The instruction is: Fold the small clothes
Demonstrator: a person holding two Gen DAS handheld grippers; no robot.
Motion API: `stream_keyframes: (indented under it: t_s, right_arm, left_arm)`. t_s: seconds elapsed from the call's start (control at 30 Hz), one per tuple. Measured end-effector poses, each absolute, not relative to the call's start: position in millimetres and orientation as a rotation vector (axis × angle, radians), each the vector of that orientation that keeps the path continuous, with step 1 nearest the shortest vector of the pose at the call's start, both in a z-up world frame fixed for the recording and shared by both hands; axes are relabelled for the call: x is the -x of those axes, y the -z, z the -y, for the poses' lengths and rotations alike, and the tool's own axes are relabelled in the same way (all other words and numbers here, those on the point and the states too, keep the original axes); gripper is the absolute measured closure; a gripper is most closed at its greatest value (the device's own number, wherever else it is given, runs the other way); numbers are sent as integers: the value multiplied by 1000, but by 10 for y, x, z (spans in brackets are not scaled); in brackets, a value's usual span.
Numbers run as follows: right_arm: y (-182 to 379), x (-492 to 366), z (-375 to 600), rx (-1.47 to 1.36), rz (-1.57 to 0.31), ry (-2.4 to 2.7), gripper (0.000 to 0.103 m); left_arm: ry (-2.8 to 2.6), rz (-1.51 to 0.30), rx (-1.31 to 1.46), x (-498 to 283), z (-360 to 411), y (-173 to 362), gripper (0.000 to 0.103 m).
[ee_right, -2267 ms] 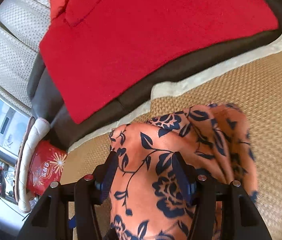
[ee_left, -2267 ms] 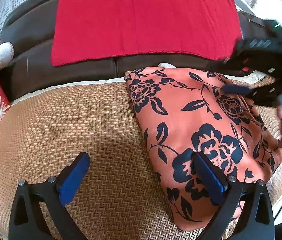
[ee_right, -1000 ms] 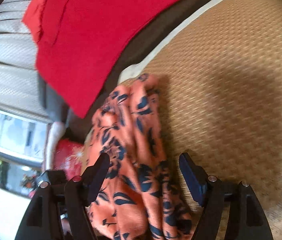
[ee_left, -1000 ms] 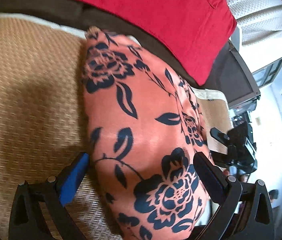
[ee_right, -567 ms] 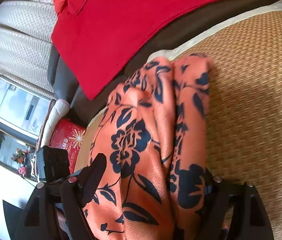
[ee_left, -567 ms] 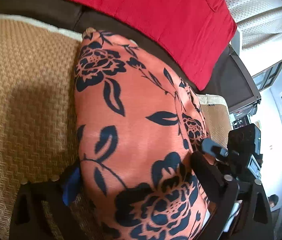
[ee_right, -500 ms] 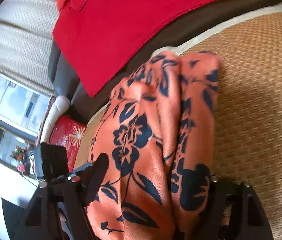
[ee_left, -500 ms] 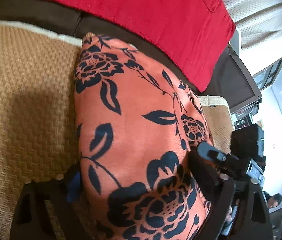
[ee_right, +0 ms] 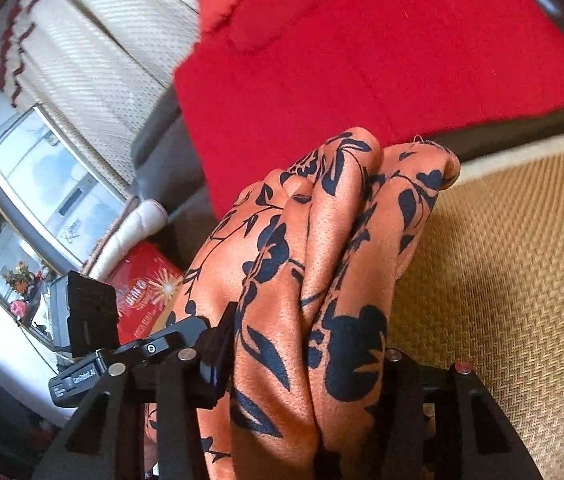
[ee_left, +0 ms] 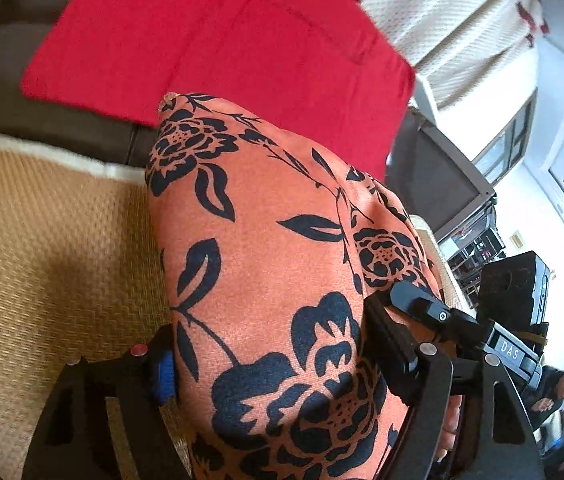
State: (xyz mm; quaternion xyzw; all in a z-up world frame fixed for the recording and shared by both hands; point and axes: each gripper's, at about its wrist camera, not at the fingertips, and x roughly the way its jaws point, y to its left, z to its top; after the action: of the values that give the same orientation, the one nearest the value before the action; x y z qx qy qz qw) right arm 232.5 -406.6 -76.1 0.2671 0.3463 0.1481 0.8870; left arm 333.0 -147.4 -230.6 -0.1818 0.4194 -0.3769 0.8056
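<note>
A folded orange garment with a dark blue flower print [ee_left: 266, 248] fills the middle of both views, raised a little off the woven mat. My left gripper [ee_left: 274, 360] has its jaws closing on one end, the blue pad [ee_left: 162, 376] and the opposite finger [ee_left: 386, 340] pressing into the cloth. My right gripper [ee_right: 306, 360] has its jaws closing on the other end of the garment [ee_right: 322, 264], whose stacked folds bulge between the fingers. One right finger [ee_right: 218, 344] shows; cloth hides the other. Each gripper appears at the side of the other's view.
A tan woven mat [ee_left: 50, 256] covers the sofa seat. A red cloth [ee_left: 218, 40] drapes over the dark sofa back. A red printed box [ee_right: 142, 288] lies past the mat's end, near a window. A seated person [ee_left: 562, 384] is far off.
Both grippers have closed in on the garment's two ends and risen with it. The garment has come off the mat and now bunches thicker between the fingers.
</note>
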Motion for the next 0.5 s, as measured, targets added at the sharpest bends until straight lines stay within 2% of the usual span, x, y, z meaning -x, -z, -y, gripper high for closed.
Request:
stream_keyframes:
  t_s: [0.27, 0.5]
  right_arm:
    - [618, -2046, 3894, -505, -675, -326, 52]
    - [915, -1932, 3821, -504, -768, -261, 52]
  left_arm:
    - [761, -869, 336, -3031, 1336, 2113, 23]
    - [691, -967, 248, -3039, 1371, 2437, 23]
